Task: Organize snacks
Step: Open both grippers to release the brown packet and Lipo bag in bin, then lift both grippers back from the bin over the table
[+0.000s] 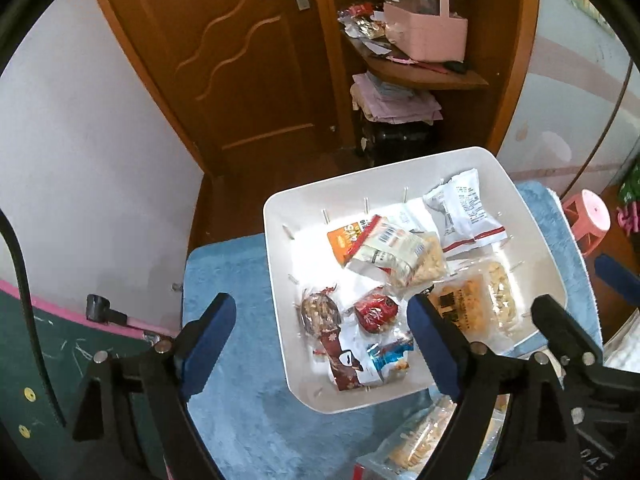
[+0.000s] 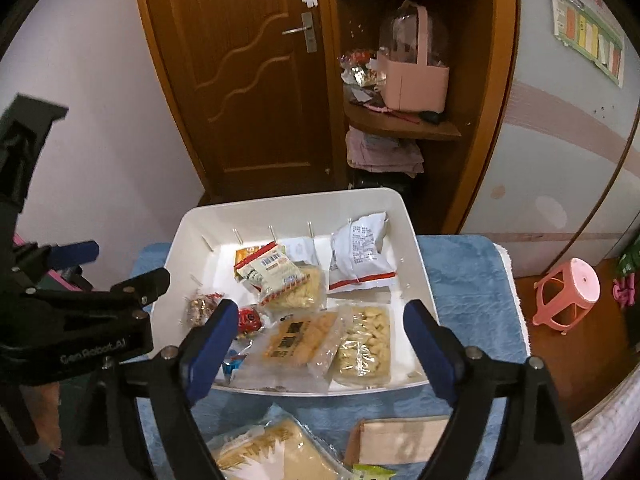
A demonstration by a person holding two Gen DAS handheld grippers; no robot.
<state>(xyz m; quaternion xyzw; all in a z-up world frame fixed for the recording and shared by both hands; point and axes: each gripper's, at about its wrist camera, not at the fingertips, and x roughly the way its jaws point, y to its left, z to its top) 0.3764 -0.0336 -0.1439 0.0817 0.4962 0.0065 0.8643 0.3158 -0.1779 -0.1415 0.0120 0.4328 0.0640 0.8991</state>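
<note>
Both grippers hang over the near edge of the white tray [image 2: 416, 240], pointing down at it. Left gripper [image 1: 320, 332]: jaws spread wide, nothing between the pads, blue pads [image 1: 210, 332] clear of everything; its right finger sits over the middle of the tray, its left finger over the blue towel [image 1: 240, 400] to the tray's left. Right gripper [image 2: 320, 344]: jaws also spread, nothing pinched, fingers straddling the near half of the tray. Tray sits on the blue towel and holds the snacks: white packet with red stripe [image 2: 360, 256] at far right, barcode-labelled bag of pale pieces [image 2: 280, 280] in the middle over an orange packet [image 1: 344, 240], two clear flat packs of yellowish snacks [image 2: 340, 344] at near right, red round snack [image 1: 376, 312] and a clear-wrapped nut cluster [image 1: 320, 312] at left, brown-and-white wrapper [image 1: 344, 364] and blue-white wrapper [image 1: 390, 356] at near left. Not in the tray: a big clear pack of yellow strips [image 2: 272, 452] and a tan box [image 2: 400, 440] on the towel, near side, plus a green packet corner [image 2: 372, 472] at the bottom edge. Background: wooden door [image 2: 240, 80], pink basket [image 2: 412, 80] on a shelf, pink stool [image 2: 568, 296] on the floor at right.
</note>
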